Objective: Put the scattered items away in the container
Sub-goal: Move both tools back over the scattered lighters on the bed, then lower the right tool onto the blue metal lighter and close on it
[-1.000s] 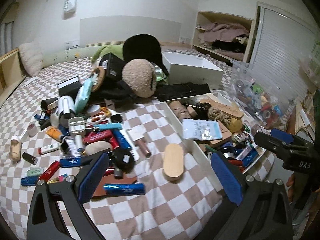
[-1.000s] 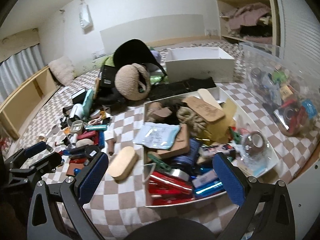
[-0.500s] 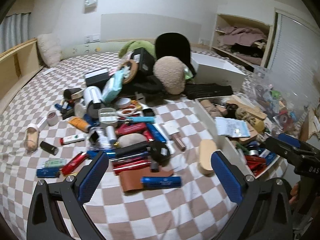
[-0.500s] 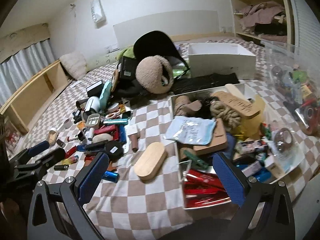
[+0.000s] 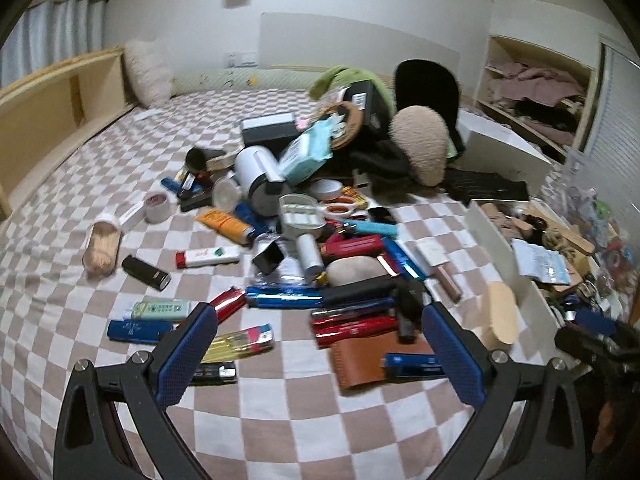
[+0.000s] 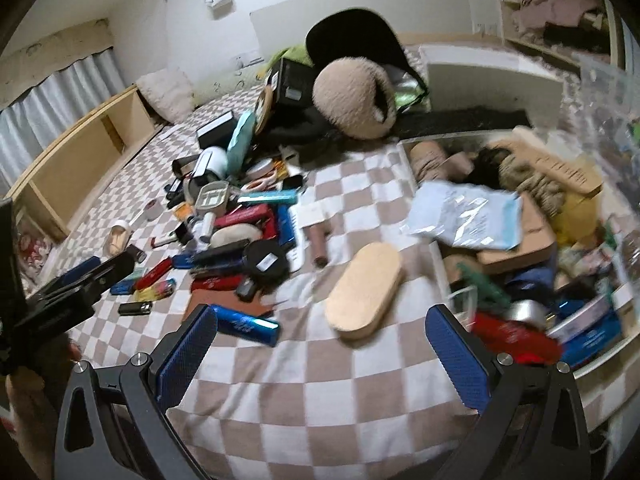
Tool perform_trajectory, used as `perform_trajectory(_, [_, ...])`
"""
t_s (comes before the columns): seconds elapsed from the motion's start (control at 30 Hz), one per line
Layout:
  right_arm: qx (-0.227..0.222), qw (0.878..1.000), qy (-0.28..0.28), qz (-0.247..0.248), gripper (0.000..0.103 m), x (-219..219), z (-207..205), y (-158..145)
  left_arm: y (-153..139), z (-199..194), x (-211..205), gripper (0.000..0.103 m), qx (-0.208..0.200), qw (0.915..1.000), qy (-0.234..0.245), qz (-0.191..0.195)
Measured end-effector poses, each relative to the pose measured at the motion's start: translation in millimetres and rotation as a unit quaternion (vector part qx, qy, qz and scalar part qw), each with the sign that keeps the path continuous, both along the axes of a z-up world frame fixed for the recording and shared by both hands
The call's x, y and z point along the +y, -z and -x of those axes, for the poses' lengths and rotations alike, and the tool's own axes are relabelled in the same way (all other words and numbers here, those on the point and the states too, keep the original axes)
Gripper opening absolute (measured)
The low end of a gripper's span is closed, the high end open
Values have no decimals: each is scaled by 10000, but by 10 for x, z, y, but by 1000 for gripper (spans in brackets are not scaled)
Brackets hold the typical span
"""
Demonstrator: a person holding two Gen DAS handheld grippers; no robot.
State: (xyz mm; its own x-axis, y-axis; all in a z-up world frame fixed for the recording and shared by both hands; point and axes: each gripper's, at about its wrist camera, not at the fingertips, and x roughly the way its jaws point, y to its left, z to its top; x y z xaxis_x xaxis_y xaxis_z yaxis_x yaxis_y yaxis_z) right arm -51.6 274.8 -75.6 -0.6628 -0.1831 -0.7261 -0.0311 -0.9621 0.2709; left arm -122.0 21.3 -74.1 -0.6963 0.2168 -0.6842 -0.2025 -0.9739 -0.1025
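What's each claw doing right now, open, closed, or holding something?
Left claw: open, holding nothing.
Right claw: open, holding nothing.

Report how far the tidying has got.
Partly done: the white container already holds many items. Nothing is in hand; the left gripper and right gripper are both open and empty. The wooden oval, brown wallet and the pile remain on the bed.
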Motion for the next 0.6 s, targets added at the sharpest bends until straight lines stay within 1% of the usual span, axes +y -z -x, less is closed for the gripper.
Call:
perform_trajectory(0.13, [-175, 9994, -71, 296, 103, -195, 57, 176, 84, 51, -124, 103, -73, 9998, -177, -54])
perform_trajectory(0.3, [-427, 9965, -118, 712, 103, -461, 128, 436, 135, 107, -304, 103, -152, 9988, -388, -254])
perform_trajectory(0.53, [-459, 9960, -125, 756, 103, -707, 226, 616, 174, 137, -508, 103, -195, 9964, -634, -525])
perform_trajectory(0.6, [-448, 9960, -60, 777, 103, -733, 253, 642, 192, 147, -580, 103, -245, 9947, -737, -681])
